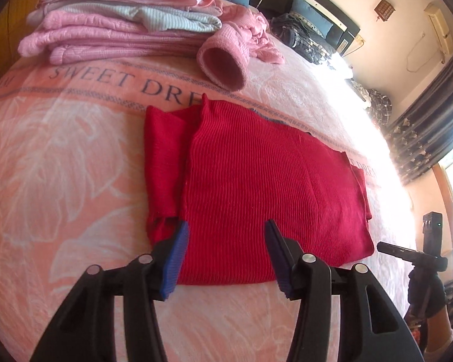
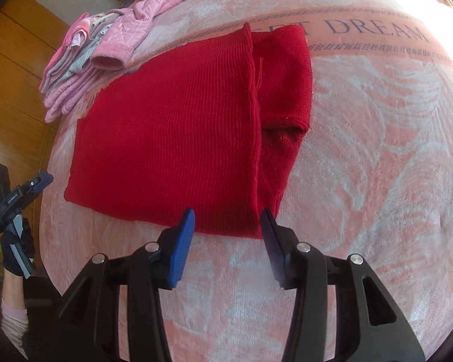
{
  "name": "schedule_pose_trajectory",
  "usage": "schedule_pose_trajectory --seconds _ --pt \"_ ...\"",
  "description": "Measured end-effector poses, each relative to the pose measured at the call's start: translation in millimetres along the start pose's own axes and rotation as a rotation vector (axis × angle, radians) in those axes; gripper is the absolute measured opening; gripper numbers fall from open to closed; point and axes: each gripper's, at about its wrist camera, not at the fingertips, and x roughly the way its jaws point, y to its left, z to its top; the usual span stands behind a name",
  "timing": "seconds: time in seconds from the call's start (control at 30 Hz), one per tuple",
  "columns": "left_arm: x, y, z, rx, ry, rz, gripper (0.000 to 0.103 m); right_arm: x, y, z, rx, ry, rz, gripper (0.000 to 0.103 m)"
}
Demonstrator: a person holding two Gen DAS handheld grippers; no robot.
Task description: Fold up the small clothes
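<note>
The left gripper [image 1: 225, 226] and right gripper [image 2: 228, 214] both hover with jaws spread, grasping nothing, at the near edge of the folded red knit sweater [image 1: 256, 187]. It lies flat mid-bed on a pink blanket [image 1: 60, 157] lettered "SWEET DREAM". Folded pink clothes [image 1: 120, 30] are stacked at the far edge.

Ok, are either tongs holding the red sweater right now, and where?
No. Left tongs and right tongs are both open above the red sweater's near edge, gripping nothing.
</note>
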Motion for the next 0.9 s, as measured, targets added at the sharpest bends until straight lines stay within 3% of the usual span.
schedule_pose_trajectory --seconds 0.17,0.33,0.53,0.77,0.9 --pt "25.7 -2.4 -10.5 0.041 0.038 0.030 0.052 15.2 -6.9 -0.7 -0.002 0.027 0.007 0.036" --pt "48.4 -3.7 -21.6 0.067 0.087 0.061 0.052 16.7 -7.1 -2.6 -0.024 0.045 0.024 0.006" --pt "49.4 -4.5 -26.7 0.109 0.088 0.067 0.052 -3.8 -17.2 -7.6 -0.030 0.028 0.043 0.004" --pt "52.6 -0.3 -28.3 0.097 0.084 0.045 0.056 19.4 -31.2 -18.0 -0.003 0.083 0.013 0.004" --pt "51.3 -1.4 -23.7 0.078 0.088 0.040 0.057 8.5 -29.5 -11.0 0.004 0.066 0.043 0.013"
